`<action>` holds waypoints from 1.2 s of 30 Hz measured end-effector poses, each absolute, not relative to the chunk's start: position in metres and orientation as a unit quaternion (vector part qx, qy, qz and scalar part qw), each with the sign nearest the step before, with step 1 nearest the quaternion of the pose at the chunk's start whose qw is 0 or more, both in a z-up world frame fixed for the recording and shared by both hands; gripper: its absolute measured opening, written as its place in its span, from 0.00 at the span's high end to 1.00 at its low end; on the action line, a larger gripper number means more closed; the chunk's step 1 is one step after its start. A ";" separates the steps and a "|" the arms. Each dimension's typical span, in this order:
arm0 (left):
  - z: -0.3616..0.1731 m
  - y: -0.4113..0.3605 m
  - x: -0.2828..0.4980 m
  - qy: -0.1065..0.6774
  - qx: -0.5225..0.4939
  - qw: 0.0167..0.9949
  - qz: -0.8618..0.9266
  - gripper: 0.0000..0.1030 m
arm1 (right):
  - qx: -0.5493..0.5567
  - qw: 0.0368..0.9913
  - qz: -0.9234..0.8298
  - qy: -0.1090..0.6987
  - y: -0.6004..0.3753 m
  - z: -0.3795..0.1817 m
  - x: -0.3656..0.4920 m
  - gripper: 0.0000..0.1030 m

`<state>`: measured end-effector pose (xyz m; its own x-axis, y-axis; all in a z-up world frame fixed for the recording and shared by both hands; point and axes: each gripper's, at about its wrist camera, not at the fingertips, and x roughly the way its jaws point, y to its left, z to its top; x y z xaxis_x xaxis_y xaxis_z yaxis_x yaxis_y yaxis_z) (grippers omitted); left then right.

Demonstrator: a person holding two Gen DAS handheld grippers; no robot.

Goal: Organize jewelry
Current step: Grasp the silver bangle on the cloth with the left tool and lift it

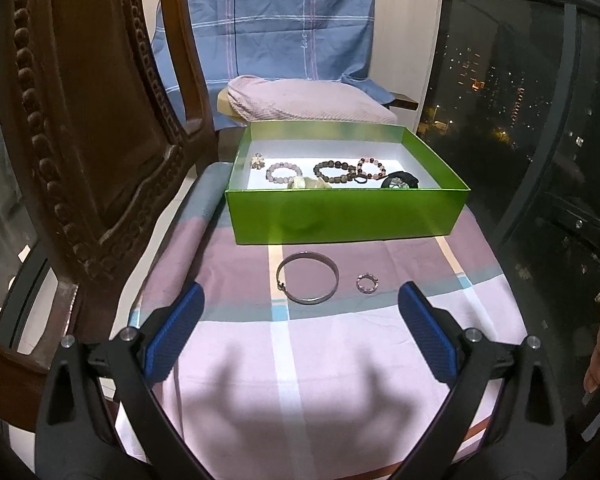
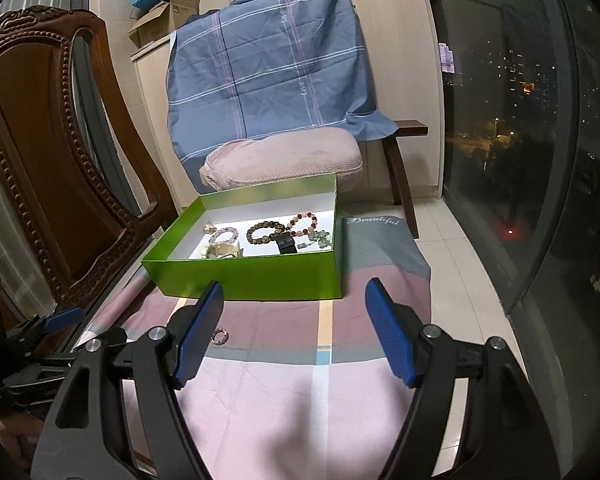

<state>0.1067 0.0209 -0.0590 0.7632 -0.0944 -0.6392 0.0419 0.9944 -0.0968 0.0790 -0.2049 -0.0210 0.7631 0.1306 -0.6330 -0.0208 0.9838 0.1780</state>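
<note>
A: Start closest in. How do the two grippers stand?

B: The left gripper point(image 1: 300, 324) has its blue pads spread wide with nothing between them, hanging over the pink, mauve and grey checked cloth point(image 1: 340, 380). The right gripper point(image 2: 294, 334) is parted too, and empty, above the same cloth.

A: And the jewelry outside the box?

B: Two pieces lie on the cloth just ahead of the left gripper: a dark metal bangle point(image 1: 307, 278) and, to its right and a little apart, a small beaded ring point(image 1: 367, 282). In the right wrist view the ring point(image 2: 221, 336) peeks out beside that gripper's left pad; the bangle is hidden there.

A: Further on?

B: A shallow green box point(image 1: 348, 216) with a white inside sits on the cloth, just beyond the bangle. In it, left to right: a small flower-shaped piece point(image 1: 257, 161), a pale bead bracelet point(image 1: 284, 173), a dark brown bead bracelet point(image 1: 335, 172), and a red and pink bead bracelet point(image 1: 371, 168). Some pale pieces rest against the near wall, and a black item point(image 1: 400, 180) lies in the right near corner.

A: Behind the box?

B: A pinkish cushion point(image 1: 308, 100), then a blue checked sheet point(image 1: 280, 20) draped behind it. A carved wooden chair back point(image 1: 80, 120) stands at the left, and a dark window point(image 1: 520, 100) with city lights at the right.
</note>
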 end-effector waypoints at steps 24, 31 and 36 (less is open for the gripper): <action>-0.135 0.006 0.192 0.443 -0.012 0.896 -0.019 0.26 | 0.076 0.924 0.059 0.371 -0.192 -0.035 0.089 0.30; -0.139 0.004 0.204 0.437 -0.021 0.899 -0.023 0.36 | 0.054 0.916 0.070 0.391 -0.176 -0.046 0.093 0.30; -0.134 0.007 0.201 0.435 -0.034 0.899 -0.037 0.43 | 0.027 0.908 0.076 0.410 -0.161 -0.058 0.099 0.30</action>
